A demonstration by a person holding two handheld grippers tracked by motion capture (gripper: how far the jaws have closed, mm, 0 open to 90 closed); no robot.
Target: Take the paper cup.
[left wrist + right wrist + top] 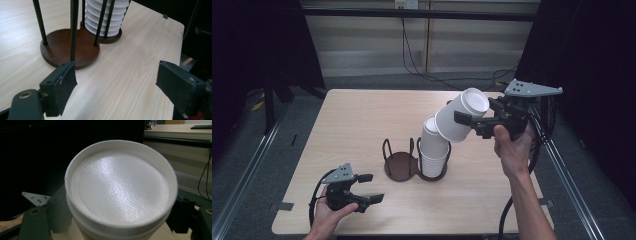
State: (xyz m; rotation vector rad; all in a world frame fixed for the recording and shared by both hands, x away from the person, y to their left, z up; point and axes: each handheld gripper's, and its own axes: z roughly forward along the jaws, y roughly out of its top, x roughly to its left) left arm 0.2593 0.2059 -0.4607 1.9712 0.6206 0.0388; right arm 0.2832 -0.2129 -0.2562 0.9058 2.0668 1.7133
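Left tongs (371,188) idle wide near the worktop's front-left corner; right tongs (472,125) grip an inverted paper cup (462,114), lifting it off the stack (433,150); next, seat it in the holder's empty ring (399,162).

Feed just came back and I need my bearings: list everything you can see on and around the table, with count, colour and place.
held cup: one, or a nested few, white, upside down and tilted, lifted above the stack at table centre-right
cup stack: one stack, white, upside down in the right ring of the holder
cup holder: one, dark brown base with black wire posts, table centre; left ring empty
table: one, light wood
cables: several, black, on the floor behind the table
right gripper: black, grey plate on top, fingers shut on the held cup
left gripper: black, fingers open, at the near left of the table
hands: two, one on each gripper
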